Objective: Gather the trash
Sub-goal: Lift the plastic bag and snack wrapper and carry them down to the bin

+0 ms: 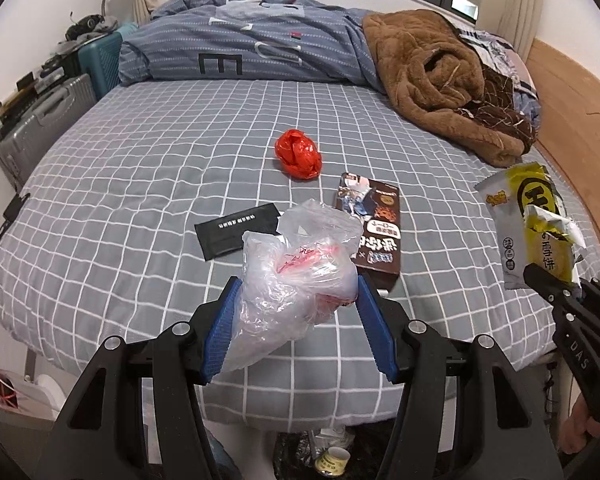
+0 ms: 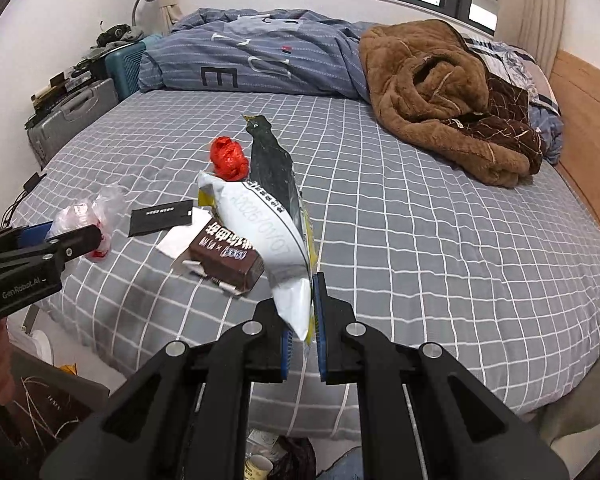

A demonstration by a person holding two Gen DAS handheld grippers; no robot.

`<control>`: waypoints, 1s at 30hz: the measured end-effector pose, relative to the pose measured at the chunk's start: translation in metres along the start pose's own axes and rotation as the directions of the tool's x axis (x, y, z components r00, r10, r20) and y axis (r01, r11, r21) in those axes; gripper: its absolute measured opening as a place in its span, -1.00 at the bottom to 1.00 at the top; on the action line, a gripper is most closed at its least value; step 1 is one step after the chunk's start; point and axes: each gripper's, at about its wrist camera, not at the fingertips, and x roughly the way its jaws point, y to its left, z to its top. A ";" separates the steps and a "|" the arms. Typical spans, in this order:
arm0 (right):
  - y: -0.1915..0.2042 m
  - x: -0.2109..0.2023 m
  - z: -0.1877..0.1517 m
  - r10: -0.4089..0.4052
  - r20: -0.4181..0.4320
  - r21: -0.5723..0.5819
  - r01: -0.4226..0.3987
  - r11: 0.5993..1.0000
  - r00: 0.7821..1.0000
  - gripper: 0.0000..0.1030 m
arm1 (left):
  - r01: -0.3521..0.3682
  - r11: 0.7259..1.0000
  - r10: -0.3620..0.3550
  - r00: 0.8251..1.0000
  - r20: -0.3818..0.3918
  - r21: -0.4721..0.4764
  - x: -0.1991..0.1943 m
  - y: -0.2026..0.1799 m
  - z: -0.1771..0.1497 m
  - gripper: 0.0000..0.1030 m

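Left gripper (image 1: 296,316) is clamped around the crumpled clear plastic bag (image 1: 296,268), blue pads pressing both flanks, the bag bulging out toward twelve o'clock, held over the near edge of the bed (image 1: 140,152). Moving right: the black packet (image 1: 236,230) lies flat at eleven o'clock from those fingers, the brown snack box (image 1: 376,228) at one o'clock, the red wad (image 1: 299,153) farther off at twelve. Right gripper (image 2: 300,320) is pinched on the white-and-yellow wrapper (image 2: 268,224), its long axis running away toward eleven o'clock. Both are loaded, so I'd judge the drop comes next: a bin seems to sit below, at six o'clock, only partly visible.
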 end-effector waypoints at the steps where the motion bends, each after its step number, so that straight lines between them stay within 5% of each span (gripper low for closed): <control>1: 0.002 -0.004 -0.002 -0.002 0.002 -0.003 0.002 1.000 1.000 -0.82 | 0.005 1.000 -0.005 1.000 0.000 -0.002 -0.004 -0.001 -0.003 0.11; 30: 0.025 -0.072 -0.096 0.005 -0.004 -0.009 -0.005 1.000 1.000 -0.82 | 0.076 0.996 -0.076 0.997 -0.003 -0.036 -0.066 -0.015 -0.095 0.11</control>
